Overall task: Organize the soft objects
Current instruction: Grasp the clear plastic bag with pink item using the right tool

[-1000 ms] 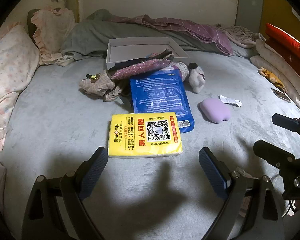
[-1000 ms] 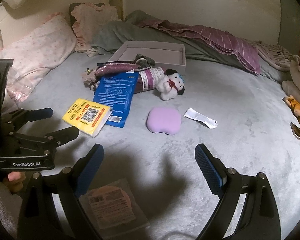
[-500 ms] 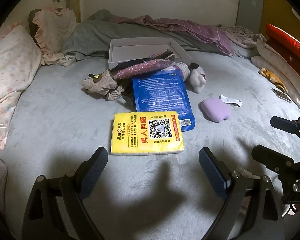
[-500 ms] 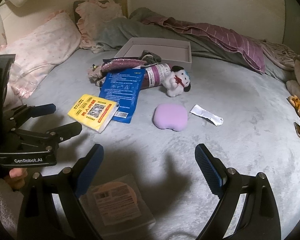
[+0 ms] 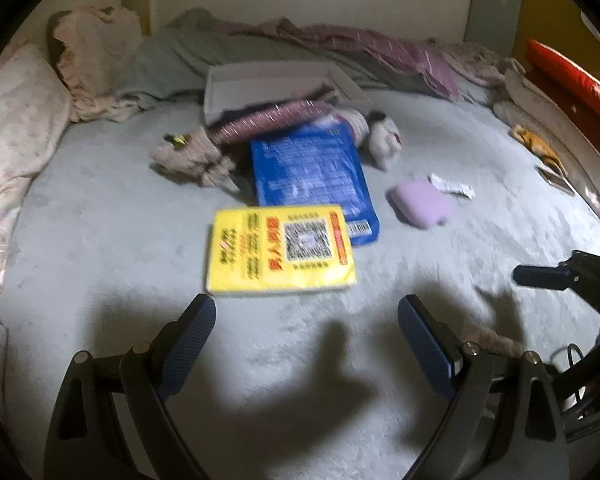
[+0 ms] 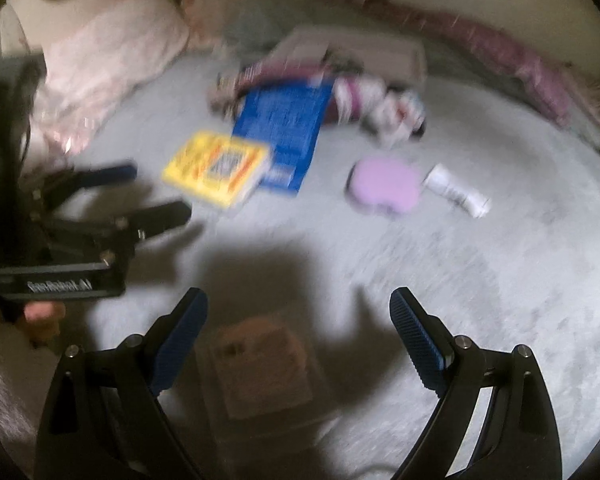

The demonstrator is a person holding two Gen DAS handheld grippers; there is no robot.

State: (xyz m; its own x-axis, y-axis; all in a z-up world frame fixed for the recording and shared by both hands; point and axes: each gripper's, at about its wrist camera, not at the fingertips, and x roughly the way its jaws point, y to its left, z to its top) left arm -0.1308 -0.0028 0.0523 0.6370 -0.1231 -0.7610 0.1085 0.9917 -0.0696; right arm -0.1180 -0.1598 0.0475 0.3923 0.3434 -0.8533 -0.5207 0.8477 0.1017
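On the grey bed cover lie a yellow tissue pack (image 5: 280,250), a blue pack (image 5: 312,178), a lilac pad (image 5: 420,204), a small plush dog (image 5: 384,140), a white sachet (image 5: 452,188) and a checked cloth bundle (image 5: 188,158). An open box (image 5: 276,80) stands behind them with a sparkly pink pouch (image 5: 276,120) leaning out. My left gripper (image 5: 306,320) is open and empty, just short of the yellow pack. My right gripper (image 6: 298,314) is open and empty, short of the lilac pad (image 6: 384,186), above a clear-wrapped packet (image 6: 260,364). The right wrist view is blurred.
Pink pillows (image 5: 16,120) lie at the left. A grey and purple blanket (image 5: 340,44) runs along the wall behind the box. Red cushions (image 5: 572,80) and an orange toy (image 5: 534,142) are at the right edge. The left gripper shows in the right wrist view (image 6: 140,192).
Both grippers have moved forward toward the objects, which now look nearer. Both stay open and empty. Nothing on the bed has moved.
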